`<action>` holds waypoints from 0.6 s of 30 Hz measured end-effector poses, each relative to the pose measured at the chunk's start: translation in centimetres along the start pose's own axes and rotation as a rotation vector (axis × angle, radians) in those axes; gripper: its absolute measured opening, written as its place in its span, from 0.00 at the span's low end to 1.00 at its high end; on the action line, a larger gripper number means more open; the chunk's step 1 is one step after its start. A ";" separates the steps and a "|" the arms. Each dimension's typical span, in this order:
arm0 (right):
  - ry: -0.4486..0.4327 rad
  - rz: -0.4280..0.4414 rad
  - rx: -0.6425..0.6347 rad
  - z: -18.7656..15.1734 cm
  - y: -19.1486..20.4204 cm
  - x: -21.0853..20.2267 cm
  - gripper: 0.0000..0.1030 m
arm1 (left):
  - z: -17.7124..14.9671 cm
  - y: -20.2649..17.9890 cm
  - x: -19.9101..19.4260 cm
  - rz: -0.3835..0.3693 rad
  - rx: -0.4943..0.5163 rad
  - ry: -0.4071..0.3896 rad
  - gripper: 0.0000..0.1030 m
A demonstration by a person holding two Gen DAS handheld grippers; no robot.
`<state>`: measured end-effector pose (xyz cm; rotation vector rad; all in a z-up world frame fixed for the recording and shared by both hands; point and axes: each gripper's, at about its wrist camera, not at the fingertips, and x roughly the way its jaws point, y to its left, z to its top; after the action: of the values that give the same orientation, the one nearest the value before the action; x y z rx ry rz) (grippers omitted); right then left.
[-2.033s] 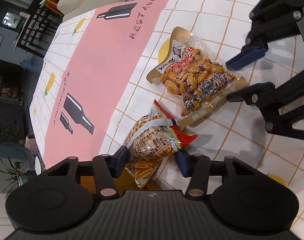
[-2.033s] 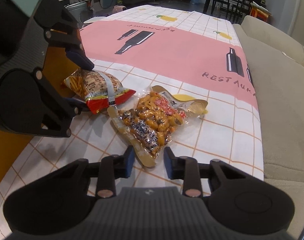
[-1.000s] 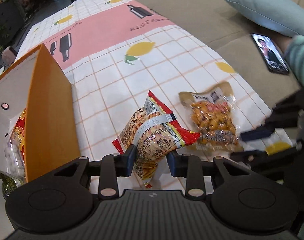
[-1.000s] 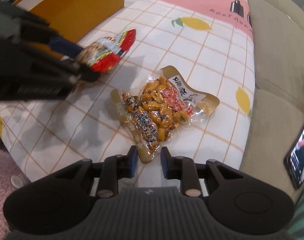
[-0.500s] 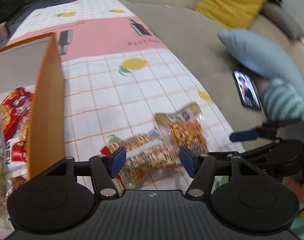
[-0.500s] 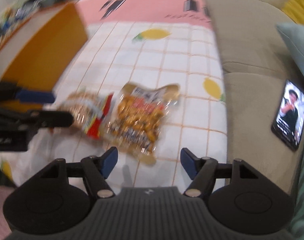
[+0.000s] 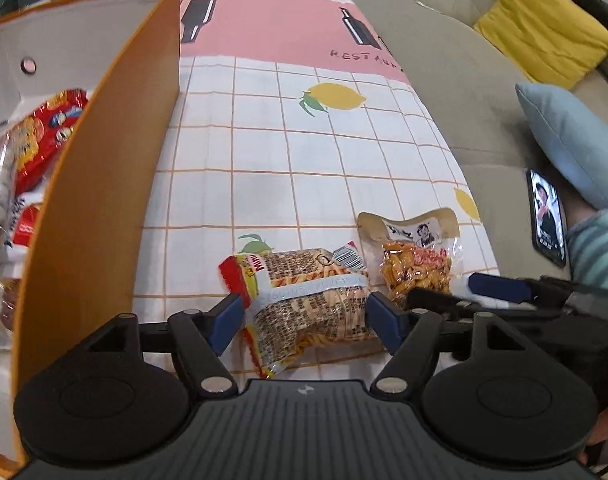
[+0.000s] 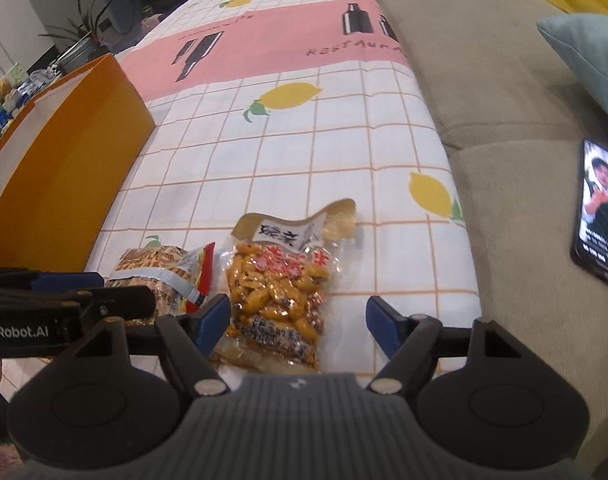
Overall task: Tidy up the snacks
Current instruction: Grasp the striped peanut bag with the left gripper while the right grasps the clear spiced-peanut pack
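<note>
We find two snack packets lying flat on the desk (image 7: 288, 168), which is covered by a white grid cloth with lemon prints and a pink band. In the left wrist view the left gripper (image 7: 305, 318) has its jaws released and set wide, one blue pad on either side of the red-edged stick snack packet (image 7: 309, 310); we cannot tell whether the pads touch the wrapper. That packet sits at 6 o'clock in this view, with its red end pointing toward 9 o'clock.

Just beside it, at about 3 o'clock from it, lies the clear peanut packet (image 7: 417, 264); the two packets are touching or nearly so. In the right wrist view the right gripper (image 8: 300, 322) also stands released, jaws spread wide. The peanut packet (image 8: 282, 296) lies between them, nearer the left-hand pad, with its printed header toward 12 o'clock. The stick snack packet (image 8: 168, 276) shows at 9 o'clock from it, partly hidden by the left gripper (image 8: 92, 300).

The orange box (image 7: 100, 184) stands on the desk at 9 o'clock in the left view — open, white inside, and holding several wrapped snacks (image 7: 36, 136), mostly red packets.

At 3 o'clock a beige sofa (image 8: 483, 92) borders the desk, and a lit phone (image 8: 599, 212) lies face up on it — near a pale blue cushion (image 7: 571, 140). A yellow cushion (image 7: 543, 28) lies farther back.
</note>
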<state>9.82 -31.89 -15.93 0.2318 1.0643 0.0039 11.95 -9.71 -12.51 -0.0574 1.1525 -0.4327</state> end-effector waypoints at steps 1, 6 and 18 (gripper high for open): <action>0.001 -0.001 -0.015 0.0 0.2 0.2 0.70 | 0.0 0.1 0.2 -0.005 -0.016 0.005 0.83; -0.005 -0.019 -0.102 -0.1 1.0 1.2 0.71 | 0.1 0.9 0.8 -0.034 -0.101 0.013 0.86; -0.020 -0.051 -0.293 -1.1 3.2 1.9 0.58 | 0.4 -0.3 2.4 0.021 -0.084 0.045 0.92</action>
<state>10.12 -28.30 -17.44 -0.0597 1.0357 0.1111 12.99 -10.88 -14.39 -0.1090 1.2143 -0.3685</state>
